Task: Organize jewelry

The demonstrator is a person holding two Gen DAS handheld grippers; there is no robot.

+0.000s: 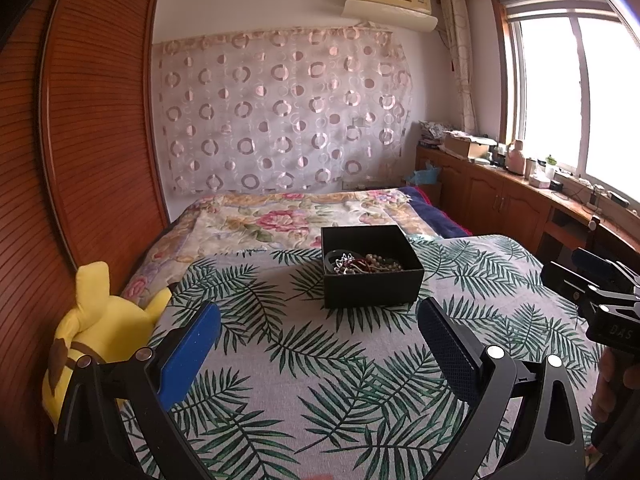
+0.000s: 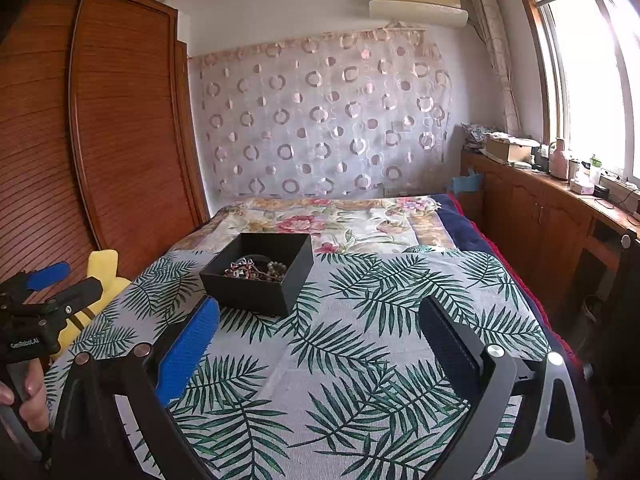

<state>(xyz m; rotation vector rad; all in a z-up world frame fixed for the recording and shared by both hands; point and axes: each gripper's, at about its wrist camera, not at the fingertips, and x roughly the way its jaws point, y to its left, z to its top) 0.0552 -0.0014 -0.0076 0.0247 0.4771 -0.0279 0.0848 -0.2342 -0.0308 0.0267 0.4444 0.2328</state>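
Observation:
A black open box [image 1: 370, 280] sits on the leaf-print cloth [image 1: 320, 360]; it also shows in the right wrist view [image 2: 256, 284]. Inside lies a tangle of jewelry [image 1: 360, 263]: pearl beads, red and silver pieces, a dark bangle; it shows in the right wrist view too [image 2: 256, 270]. My left gripper [image 1: 320, 316] is open and empty, held short of the box. My right gripper [image 2: 320, 316] is open and empty, to the right of and short of the box. Each gripper appears at the edge of the other's view [image 1: 592, 280] [image 2: 52, 284].
A yellow plush toy [image 1: 96, 332] lies at the cloth's left edge beside a wooden wardrobe [image 1: 92, 120]. A floral blanket [image 1: 280, 216] covers the bed behind the box. A wooden counter [image 1: 520, 184] with clutter runs along the right under the window.

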